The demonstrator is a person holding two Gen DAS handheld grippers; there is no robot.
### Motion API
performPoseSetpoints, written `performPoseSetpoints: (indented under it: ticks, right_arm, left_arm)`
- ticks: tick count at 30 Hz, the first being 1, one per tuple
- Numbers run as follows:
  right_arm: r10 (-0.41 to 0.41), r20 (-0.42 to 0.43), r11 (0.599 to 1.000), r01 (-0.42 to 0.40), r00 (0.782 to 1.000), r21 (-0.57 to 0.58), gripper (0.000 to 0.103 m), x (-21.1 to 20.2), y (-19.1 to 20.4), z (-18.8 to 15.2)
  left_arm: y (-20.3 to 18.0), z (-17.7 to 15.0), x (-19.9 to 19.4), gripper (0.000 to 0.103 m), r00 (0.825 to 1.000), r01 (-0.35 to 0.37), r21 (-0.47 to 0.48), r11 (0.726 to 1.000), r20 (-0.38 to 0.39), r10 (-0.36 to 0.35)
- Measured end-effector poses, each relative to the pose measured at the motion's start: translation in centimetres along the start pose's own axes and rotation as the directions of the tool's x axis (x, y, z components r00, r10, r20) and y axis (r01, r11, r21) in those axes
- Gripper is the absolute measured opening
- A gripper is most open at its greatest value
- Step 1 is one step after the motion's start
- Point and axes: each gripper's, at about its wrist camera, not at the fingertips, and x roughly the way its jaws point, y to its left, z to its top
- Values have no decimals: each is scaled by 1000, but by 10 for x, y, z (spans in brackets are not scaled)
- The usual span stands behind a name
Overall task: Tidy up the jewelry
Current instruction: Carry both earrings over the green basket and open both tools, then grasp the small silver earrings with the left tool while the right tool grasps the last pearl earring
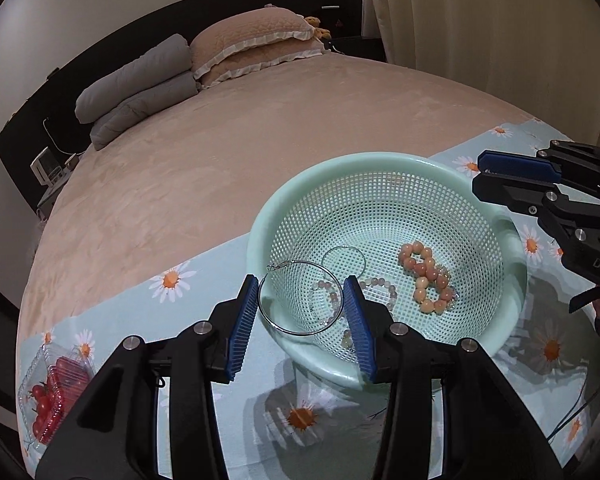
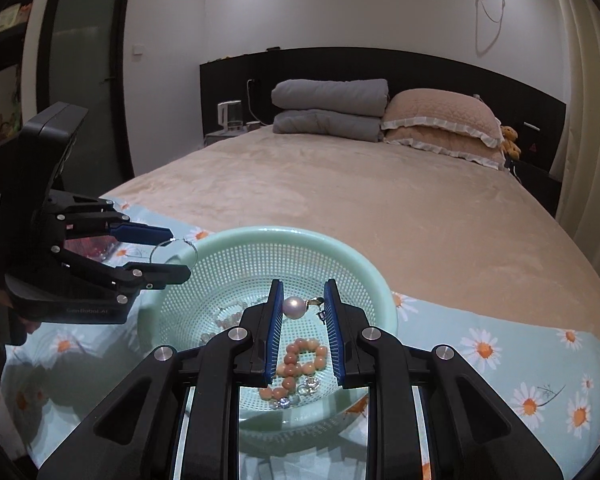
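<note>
In the left wrist view the left tool (image 1: 300,300) stands fairly wide, with a large wire hoop (image 1: 300,298) spanning the gap between its blue pads (image 1: 247,312); the hoop appears pinched across its width, its clasp end near the top left, and it hangs over the near rim of the basket (image 1: 300,196). Such a hoop is surely very light and springy: a hard squeeze could bend it out of round, and thin smooth wire may twist or slip off ribbed pads, so a gentle hold across the ring seems right. In the right wrist view the right tool (image 2: 302,306) is narrowed on a pearl earring (image 2: 294,307), the pearl against the left pad and the gold fitting and post toward the right one, above the basket's middle. A round, glossy pearl is liable to roll or squirt out, and the post looks thin enough to bend, so light, even pressure on the bead's widest part is the safer grip. Lower, inside the basket, lie a coral bead bracelet (image 1: 426,280) curled in a figure eight, a pale bead bracelet (image 1: 376,286), a second small hoop (image 1: 343,262) and some clear sparkly pieces (image 2: 308,388); strung beads are limp and will drape from wherever they are pinched. The basket sits on a daisy-print cloth (image 1: 172,280) on the bed (image 1: 220,140), with a box of tomatoes (image 1: 52,392) at the left and pillows (image 1: 256,40) far back.
</note>
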Motion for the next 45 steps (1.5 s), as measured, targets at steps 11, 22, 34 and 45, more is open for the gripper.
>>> performPoseSetpoints:
  ticks: [11,22,34,45]
  right_arm:
    - [-42,53,998,39,998,57,85,-7,-6,-8]
    - [-65,58,993,59,996,100,86,-39,-8,-3]
    - [-28,14,996,26,1000,87,86,-68,20,-22]
    - [20,-69,997,-14,997,77,86,-54,37,-55]
  left_arm:
    - [12,-3,-15,91,994,-38,-59,998,102,44]
    - [56,-24,-54,97,991,-29,-274,961,115,63]
    - [16,-60,-72,97,999,-11,-223,975,49,22]
    - [-12,-102,-44,97,999,1,-169,986,-39,-8]
